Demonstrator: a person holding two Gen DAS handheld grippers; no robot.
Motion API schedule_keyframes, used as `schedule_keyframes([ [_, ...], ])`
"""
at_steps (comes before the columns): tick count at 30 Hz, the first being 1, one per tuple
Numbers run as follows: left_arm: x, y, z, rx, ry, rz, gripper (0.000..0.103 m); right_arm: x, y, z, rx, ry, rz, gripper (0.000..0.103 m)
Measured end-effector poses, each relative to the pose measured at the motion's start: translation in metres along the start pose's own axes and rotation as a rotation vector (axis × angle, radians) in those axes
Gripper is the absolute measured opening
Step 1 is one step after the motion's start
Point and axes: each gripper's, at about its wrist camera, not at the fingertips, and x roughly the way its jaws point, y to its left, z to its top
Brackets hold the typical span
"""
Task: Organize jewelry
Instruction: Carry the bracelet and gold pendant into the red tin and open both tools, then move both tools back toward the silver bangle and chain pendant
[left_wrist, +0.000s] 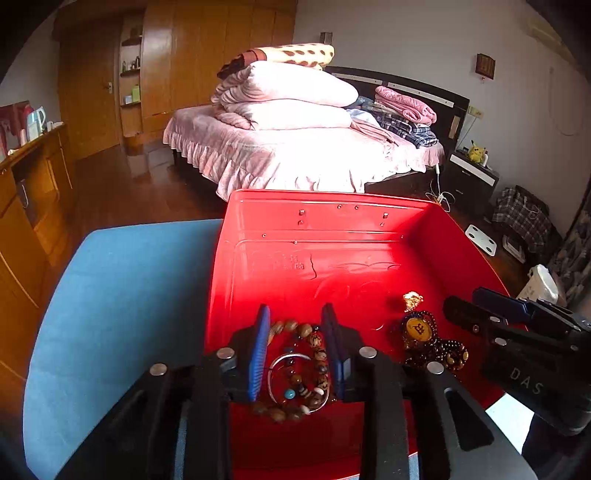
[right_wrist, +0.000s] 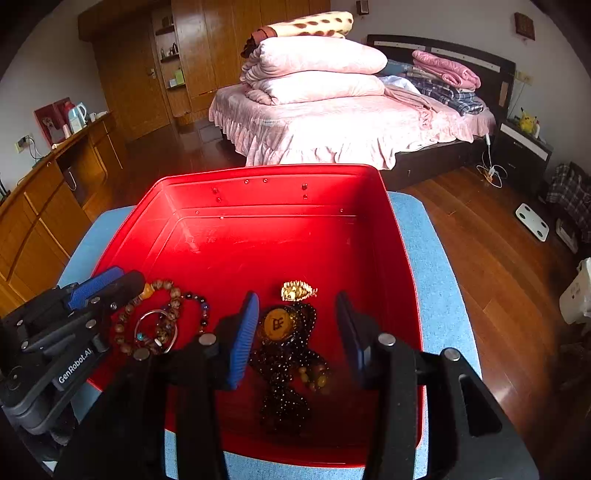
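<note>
Your shallow red plastic tray (right_wrist: 280, 236) sits on a blue padded cushion (left_wrist: 122, 295), and all the jewelry lies in its near half. Your left gripper (left_wrist: 297, 350) hangs spread wide, empty, its blue pads flanking a brown wooden bead bracelet (left_wrist: 314, 354) tangled with a thin silver bangle (left_wrist: 275, 365). In the right wrist view that cluster lies at nine o'clock. Your right gripper (right_wrist: 295, 339) is also released, straddling a dark beaded necklace (right_wrist: 286, 384) with a round amber medallion (right_wrist: 279, 325). A small gold ornament (right_wrist: 297, 291) rests at twelve o'clock, just beyond the medallion.
</note>
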Motion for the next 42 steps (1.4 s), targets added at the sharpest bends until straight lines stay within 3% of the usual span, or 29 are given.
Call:
schedule_keyframes([
  [4, -0.009, 0.001, -0.004, 0.016, -0.029, 0.018, 0.047, -0.005, 0.001, -0.003, -0.011, -0.021, -0.005, 0.043],
  [10, -0.039, 0.012, -0.014, 0.01, -0.1, 0.039, 0.061, -0.023, 0.001, -0.014, -0.014, -0.063, 0.026, 0.043],
  [12, -0.055, 0.016, -0.02, 0.01, -0.139, 0.066, 0.063, -0.035, -0.001, -0.021, -0.011, -0.089, 0.039, 0.043],
  [15, -0.08, 0.025, -0.031, -0.014, -0.19, 0.022, 0.066, -0.052, -0.005, -0.032, 0.004, -0.128, 0.06, 0.043],
  [17, -0.091, 0.032, -0.041, -0.026, -0.21, 0.032, 0.066, -0.062, -0.005, -0.041, 0.005, -0.145, 0.063, 0.043],
  [23, -0.109, 0.045, -0.075, -0.041, -0.177, 0.067, 0.067, -0.084, -0.001, -0.078, -0.022, -0.132, 0.06, 0.044],
  [31, -0.123, 0.039, -0.122, -0.009, -0.086, 0.068, 0.067, -0.097, 0.012, -0.139, -0.014, -0.043, 0.113, 0.045],
  [35, -0.134, 0.034, -0.142, 0.003, -0.068, 0.064, 0.075, -0.106, 0.021, -0.164, -0.037, -0.016, 0.12, 0.05],
  [42, -0.148, 0.023, -0.16, 0.024, -0.057, 0.071, 0.079, -0.125, 0.032, -0.193, -0.065, -0.002, 0.141, 0.055],
])
